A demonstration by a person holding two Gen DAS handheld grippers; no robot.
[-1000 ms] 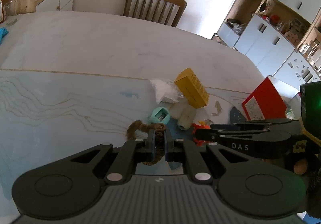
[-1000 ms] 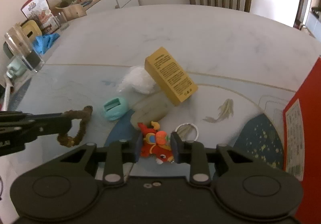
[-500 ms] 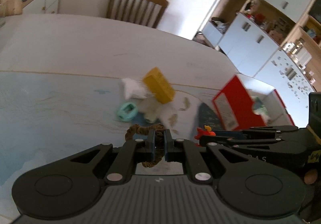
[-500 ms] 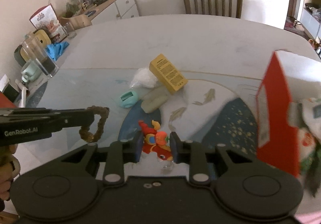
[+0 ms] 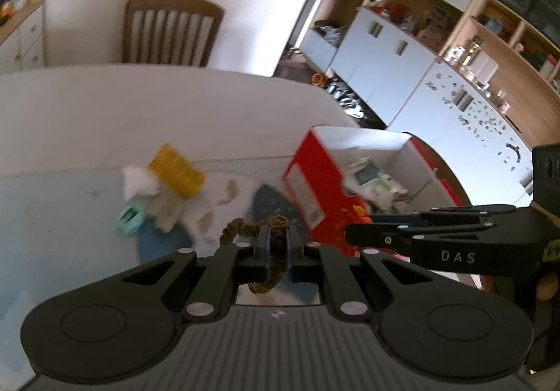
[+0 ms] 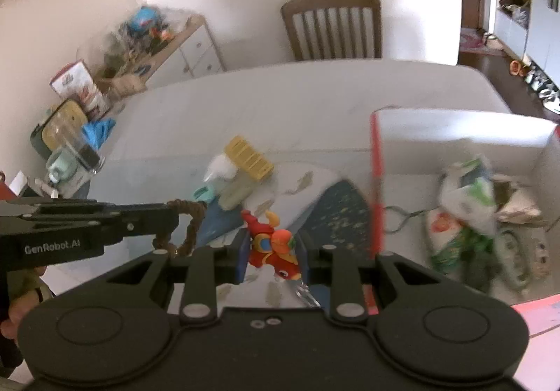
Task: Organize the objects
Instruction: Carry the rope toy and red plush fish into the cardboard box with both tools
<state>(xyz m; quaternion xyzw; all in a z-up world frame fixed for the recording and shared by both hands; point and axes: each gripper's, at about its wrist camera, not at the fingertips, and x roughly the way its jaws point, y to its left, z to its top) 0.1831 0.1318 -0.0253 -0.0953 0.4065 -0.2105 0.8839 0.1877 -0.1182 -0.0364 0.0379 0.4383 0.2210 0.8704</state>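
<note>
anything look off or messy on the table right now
Mostly the small heap left on the table: the yellow box lies tilted across a white bag and a pale tube, with a mint clip against them. Nothing looks spilled or broken.

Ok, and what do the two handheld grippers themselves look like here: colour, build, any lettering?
Both are matte black plastic. The left gripper has a ribbed body, two round discs, silver rivets on angled linkage arms and dark blue pads; its side reads "GenRobot.AI" in the right wrist view. The right gripper is built the same way; its side shows "DAS".
</note>
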